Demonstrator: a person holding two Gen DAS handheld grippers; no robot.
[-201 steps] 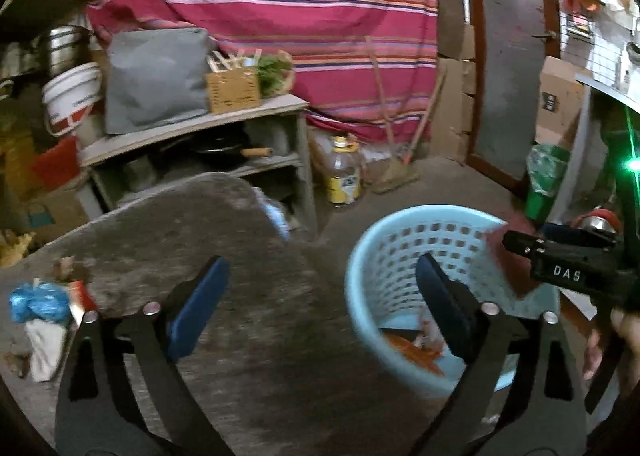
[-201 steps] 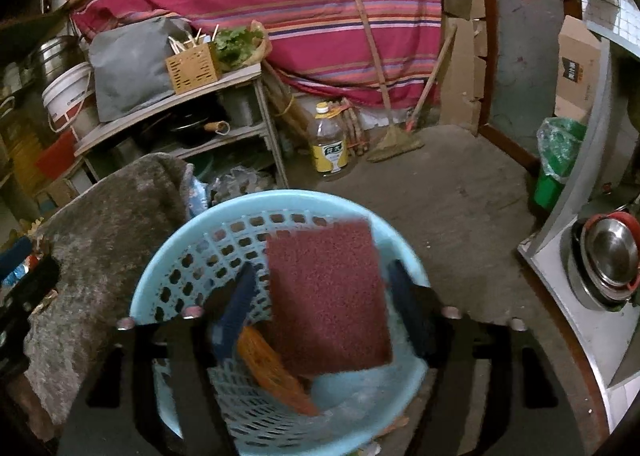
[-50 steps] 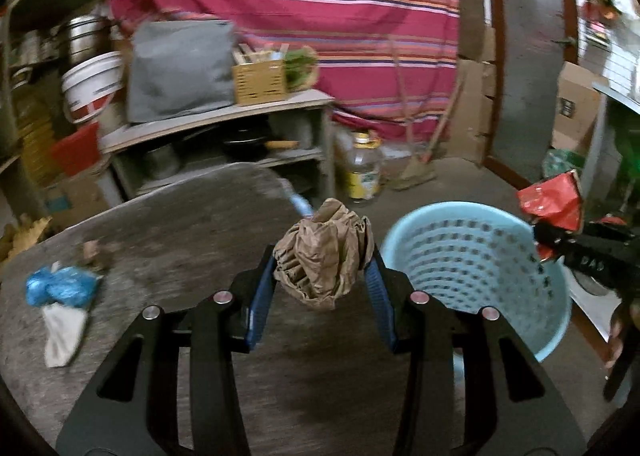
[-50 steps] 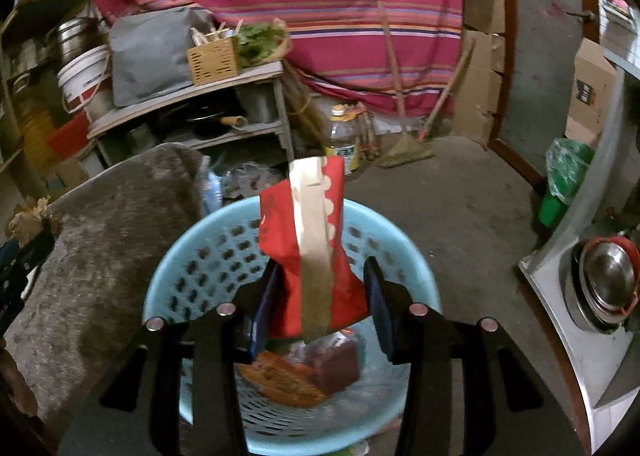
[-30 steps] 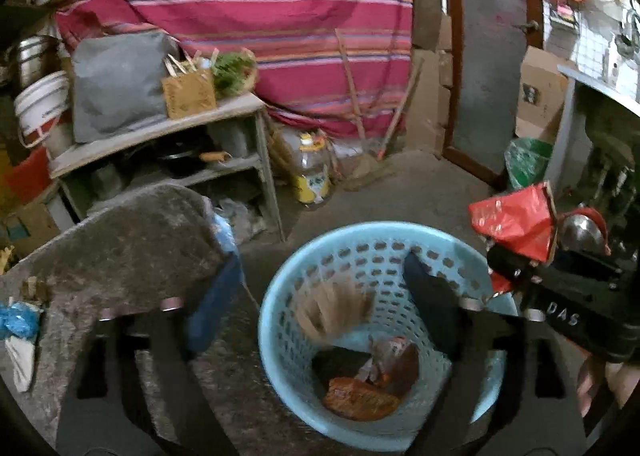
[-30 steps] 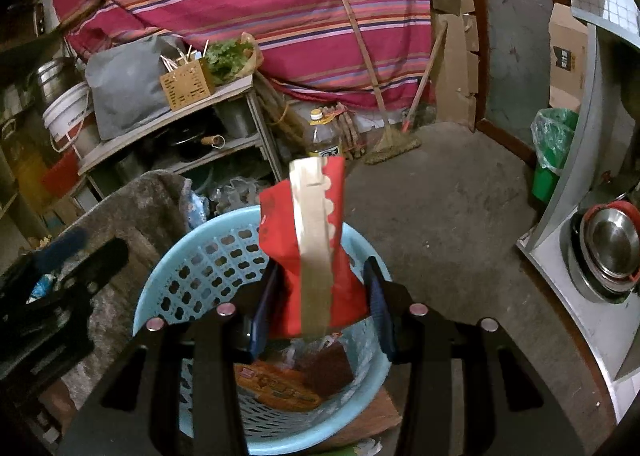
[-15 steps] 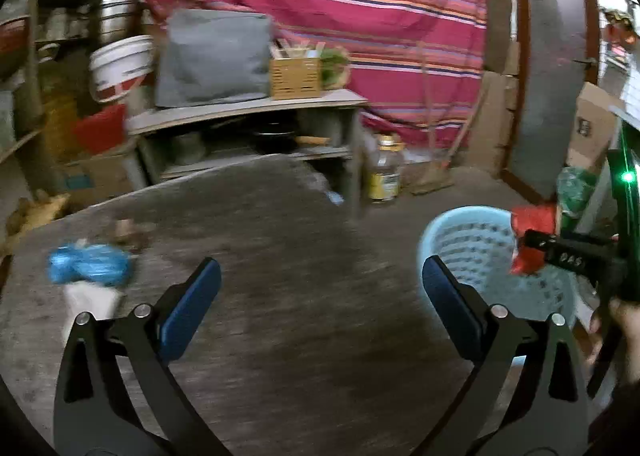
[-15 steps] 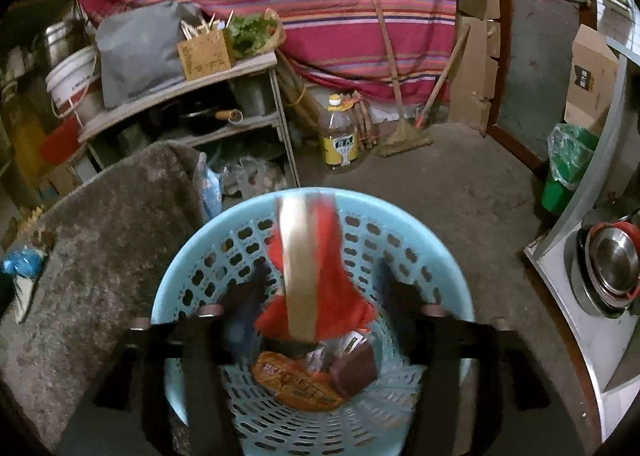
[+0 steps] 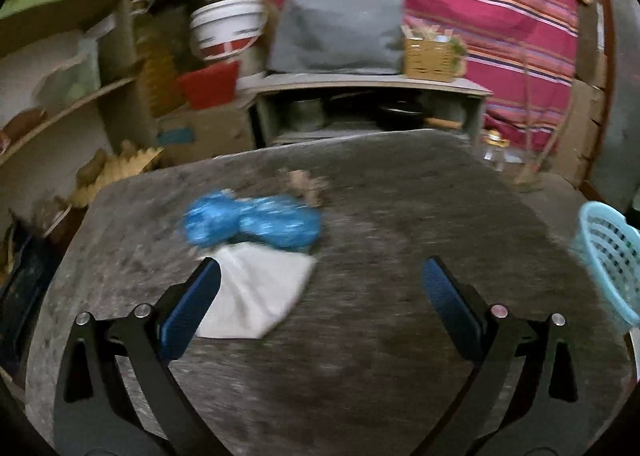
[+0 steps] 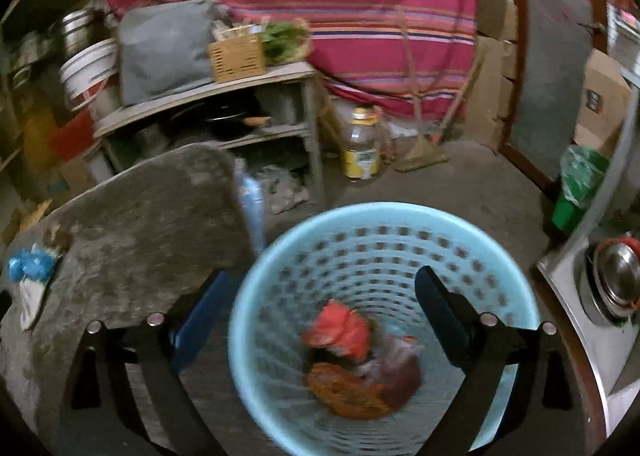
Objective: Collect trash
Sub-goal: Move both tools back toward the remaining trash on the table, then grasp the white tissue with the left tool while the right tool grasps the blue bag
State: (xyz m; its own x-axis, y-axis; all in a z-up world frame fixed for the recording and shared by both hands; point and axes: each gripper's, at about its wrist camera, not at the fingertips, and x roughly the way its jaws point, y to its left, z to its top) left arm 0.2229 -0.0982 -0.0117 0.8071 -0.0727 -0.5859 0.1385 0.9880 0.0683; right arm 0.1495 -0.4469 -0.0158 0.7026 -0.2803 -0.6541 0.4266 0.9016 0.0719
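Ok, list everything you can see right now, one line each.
table: one, grey, under the left tongs
blue bag: one, blue, crumpled on the table
white paper: one, white, on the table touching the blue bag
brown scrap: one, brown, on the table behind the blue bag
basket: one, light blue, on the floor beside the table
red wrapper: one, red, inside the basket on other trash
oil bottle: one, clear with yellow label, on the floor
shelf: one, grey, behind the table
left tongs: open, empty, over the table
right tongs: open, jaws just been opening, empty, over the basket
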